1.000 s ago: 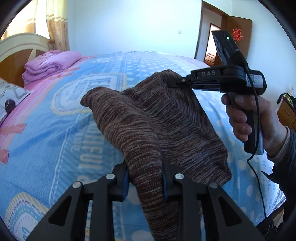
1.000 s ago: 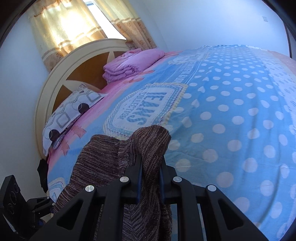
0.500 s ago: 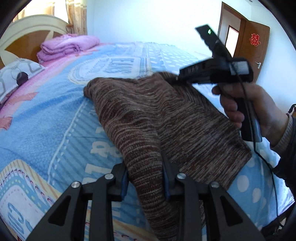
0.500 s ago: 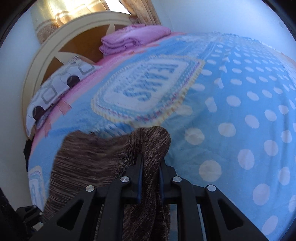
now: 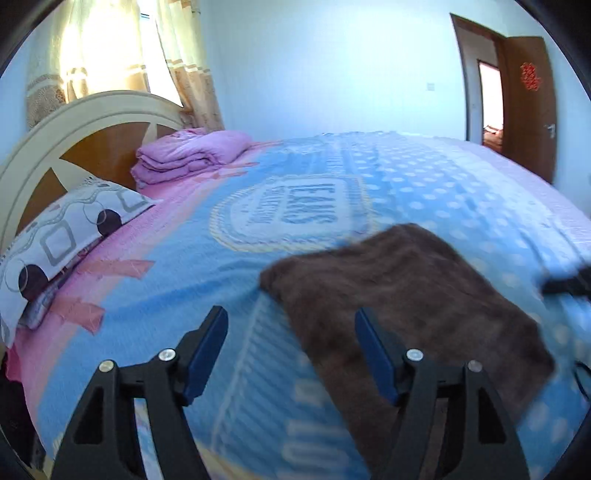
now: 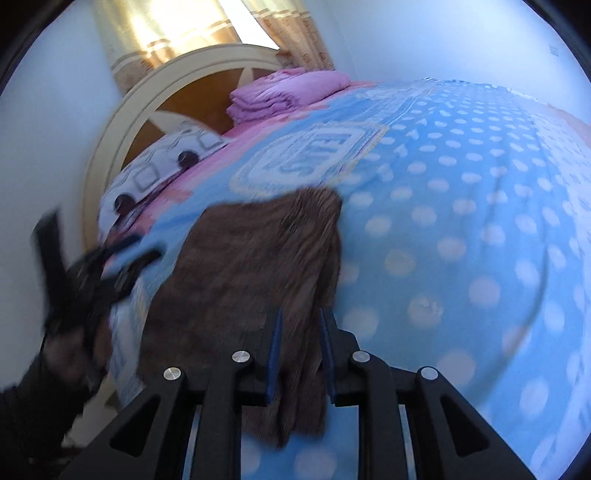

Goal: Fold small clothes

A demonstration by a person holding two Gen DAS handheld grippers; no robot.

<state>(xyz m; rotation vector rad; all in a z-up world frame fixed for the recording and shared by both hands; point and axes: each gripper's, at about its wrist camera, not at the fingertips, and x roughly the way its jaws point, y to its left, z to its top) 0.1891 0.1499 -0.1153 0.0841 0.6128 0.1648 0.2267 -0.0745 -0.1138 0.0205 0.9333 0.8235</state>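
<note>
A brown knitted garment [image 5: 406, 302] lies spread on the blue bedspread [image 5: 207, 288]. My left gripper [image 5: 291, 328] is open and empty, just left of the garment's near edge. In the right wrist view the garment [image 6: 255, 266] lies flat and its near edge sits between the fingers of my right gripper [image 6: 300, 325]. The jaws stand a little apart around the cloth; the view is blurred. My left gripper [image 6: 92, 273] also shows at the left of the right wrist view.
A folded purple blanket [image 5: 188, 155] and a patterned pillow [image 5: 62, 236] lie by the cream and wood headboard [image 5: 74, 129]. A brown door [image 5: 528, 107] stands open at the far right. Curtains [image 6: 207, 33] hang behind the headboard.
My left gripper has opened, let go of the garment and swung left. The garment has dropped from held up to lying flat on the bed. The right jaws have widened slightly.
</note>
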